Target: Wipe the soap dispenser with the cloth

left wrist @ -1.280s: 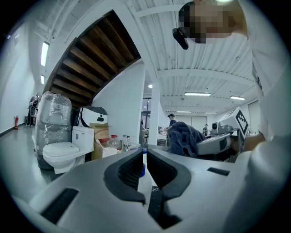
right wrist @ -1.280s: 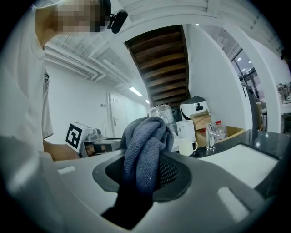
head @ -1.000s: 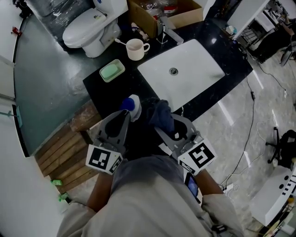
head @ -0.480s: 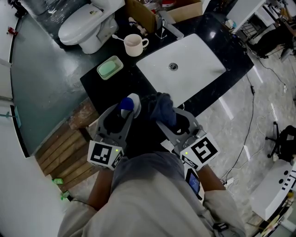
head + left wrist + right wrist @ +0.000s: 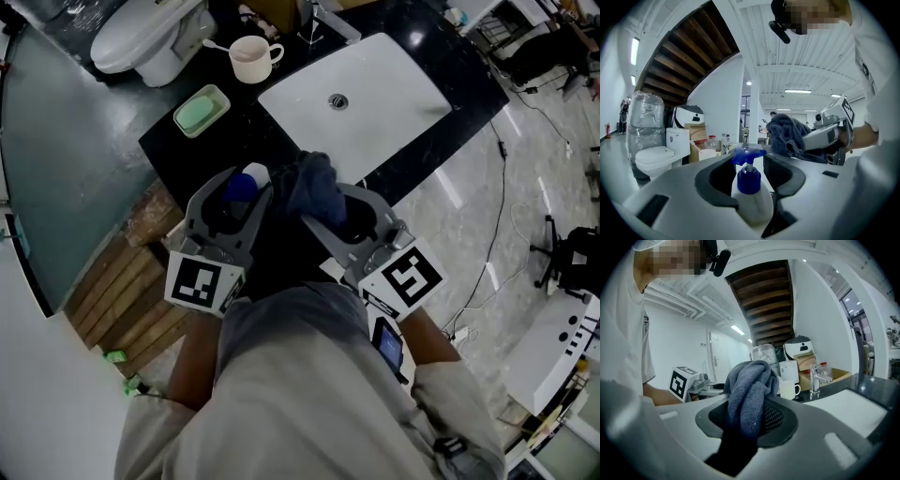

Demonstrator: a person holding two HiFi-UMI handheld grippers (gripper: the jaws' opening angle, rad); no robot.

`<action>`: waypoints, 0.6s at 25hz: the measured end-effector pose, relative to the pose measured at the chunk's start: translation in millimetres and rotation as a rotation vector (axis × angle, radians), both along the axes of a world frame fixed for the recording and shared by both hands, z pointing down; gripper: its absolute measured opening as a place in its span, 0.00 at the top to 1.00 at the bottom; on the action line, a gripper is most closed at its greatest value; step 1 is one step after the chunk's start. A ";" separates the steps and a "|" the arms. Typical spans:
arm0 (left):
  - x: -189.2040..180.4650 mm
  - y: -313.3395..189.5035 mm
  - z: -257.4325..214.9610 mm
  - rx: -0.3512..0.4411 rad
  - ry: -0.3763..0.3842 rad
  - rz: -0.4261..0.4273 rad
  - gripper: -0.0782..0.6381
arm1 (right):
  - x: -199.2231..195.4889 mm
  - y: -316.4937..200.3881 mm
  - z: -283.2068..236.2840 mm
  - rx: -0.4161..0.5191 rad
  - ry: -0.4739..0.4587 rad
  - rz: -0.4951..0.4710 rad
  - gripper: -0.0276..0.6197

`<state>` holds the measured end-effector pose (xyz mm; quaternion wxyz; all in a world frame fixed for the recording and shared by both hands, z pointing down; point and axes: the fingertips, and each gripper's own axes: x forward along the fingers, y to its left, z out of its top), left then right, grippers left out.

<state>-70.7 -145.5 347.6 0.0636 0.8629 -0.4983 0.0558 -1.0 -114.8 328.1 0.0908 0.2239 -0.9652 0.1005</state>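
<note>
A white soap dispenser (image 5: pixel 253 174) with a blue pump stands on the black counter (image 5: pixel 281 141) near its front edge. My left gripper (image 5: pixel 245 191) is around it: in the left gripper view the dispenser (image 5: pixel 751 192) sits between the jaws, which are opening, and a dark gap shows beside its right side. Just to the right, my right gripper (image 5: pixel 330 208) is shut on a bunched blue-grey cloth (image 5: pixel 314 186). The cloth (image 5: pixel 747 397) sticks up out of the jaws in the right gripper view. It hangs close beside the dispenser, apart from it.
A white sink basin (image 5: pixel 375 94) with a faucet (image 5: pixel 323 21) lies beyond the grippers. A mug (image 5: pixel 251 58) and a green soap dish (image 5: pixel 201 111) stand at the counter's back left. A toilet (image 5: pixel 141 37) and wooden slats (image 5: pixel 122 309) are to the left, off the counter.
The left gripper's jaws have spread and slid forward around the dispenser, which before stood at their tips. The right gripper keeps the cloth beside it.
</note>
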 end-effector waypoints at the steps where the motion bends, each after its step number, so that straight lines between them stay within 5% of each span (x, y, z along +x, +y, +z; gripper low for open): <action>1: 0.5 -1.5 0.2 -0.002 0.003 0.001 0.65 | -0.7 -1.4 -0.4 0.001 0.000 -0.001 0.77; 15: -4.0 -10.7 0.2 0.004 0.037 0.008 0.70 | -23.5 -13.4 8.6 -0.012 0.022 -0.052 0.77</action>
